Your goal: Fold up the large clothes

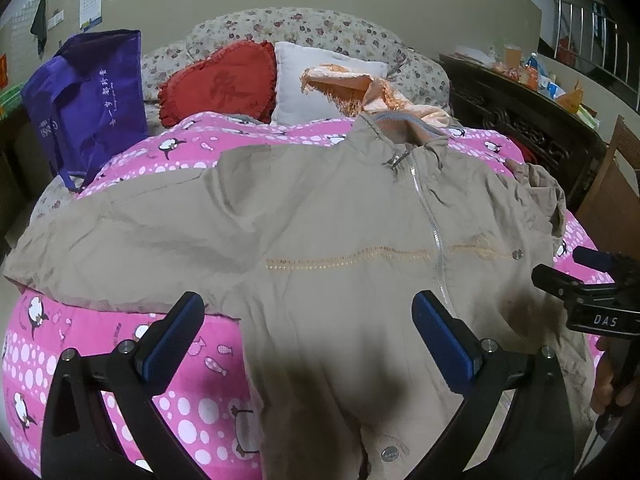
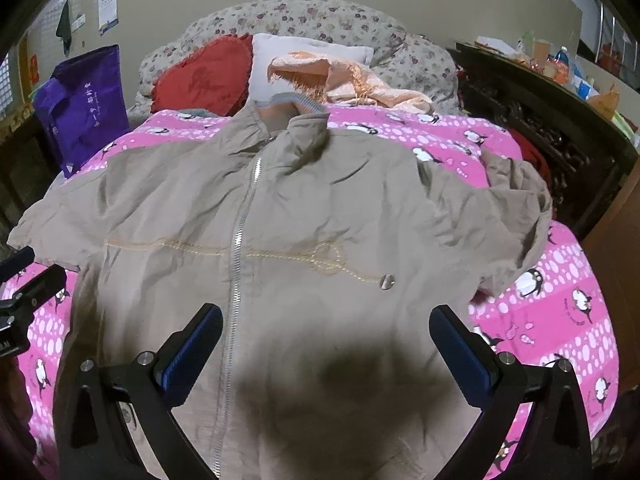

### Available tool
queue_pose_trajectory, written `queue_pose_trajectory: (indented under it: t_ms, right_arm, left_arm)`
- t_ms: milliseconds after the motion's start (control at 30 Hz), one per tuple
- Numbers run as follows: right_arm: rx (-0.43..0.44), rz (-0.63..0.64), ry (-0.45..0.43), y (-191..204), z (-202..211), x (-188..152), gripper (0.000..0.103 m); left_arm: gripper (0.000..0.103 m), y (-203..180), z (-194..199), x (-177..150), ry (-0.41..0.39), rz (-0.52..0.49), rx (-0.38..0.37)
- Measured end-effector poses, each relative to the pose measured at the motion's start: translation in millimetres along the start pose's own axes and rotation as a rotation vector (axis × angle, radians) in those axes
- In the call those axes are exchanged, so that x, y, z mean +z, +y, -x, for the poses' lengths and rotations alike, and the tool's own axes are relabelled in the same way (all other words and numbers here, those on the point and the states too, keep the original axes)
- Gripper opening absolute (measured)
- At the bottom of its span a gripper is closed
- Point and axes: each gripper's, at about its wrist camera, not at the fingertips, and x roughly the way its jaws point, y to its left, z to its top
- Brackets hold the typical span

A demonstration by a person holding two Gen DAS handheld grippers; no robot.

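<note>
Beige zip-up jacket (image 1: 340, 216) lies face up, spread flat on the pink penguin-print quilt (image 1: 192, 400) covering the bed, collar at the far end, hem nearest the cameras. Zipper (image 2: 240, 240) is closed and runs down the front; an embroidered line crosses the chest, with a snap button (image 2: 387, 281) on the right part. In the left wrist view one sleeve stretches out flat to the left; the other sleeve (image 2: 516, 208) is bunched up at the right edge of the bed.

Left tongs (image 1: 308, 320) wide apart, holding nothing, hovering over the near left part of the jacket, left finger over the quilt at the jacket's edge. Right tongs (image 2: 326, 330) also wide apart and empty, above the lower front just right of the zipper. Each casts a dark shadow on the fabric below.

Far end of the bed: red heart-shaped cushion (image 1: 224, 80), white pillow (image 1: 316, 80), peach fringed cloth (image 1: 360, 88), floral bedding (image 1: 312, 28) behind. Purple tote bag (image 1: 88, 100) stands at the far left. Dark carved wooden cabinet (image 1: 520, 112) at right, cluttered on top
</note>
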Motion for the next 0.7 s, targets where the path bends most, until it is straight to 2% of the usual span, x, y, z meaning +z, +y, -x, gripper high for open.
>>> queue_pose_trajectory:
  t_ms: [400,700]
  right_arm:
    - [0.029,-0.036,0.043,2,-16,-3,0.103]
    - [0.042,-0.036,0.041,6,-19,-4,0.103]
  left_arm:
    - [0.103,5,-9,-8,0.030,0.022,0.023]
    - [0.103,6,-10,-11,0.024,0.021,0.039]
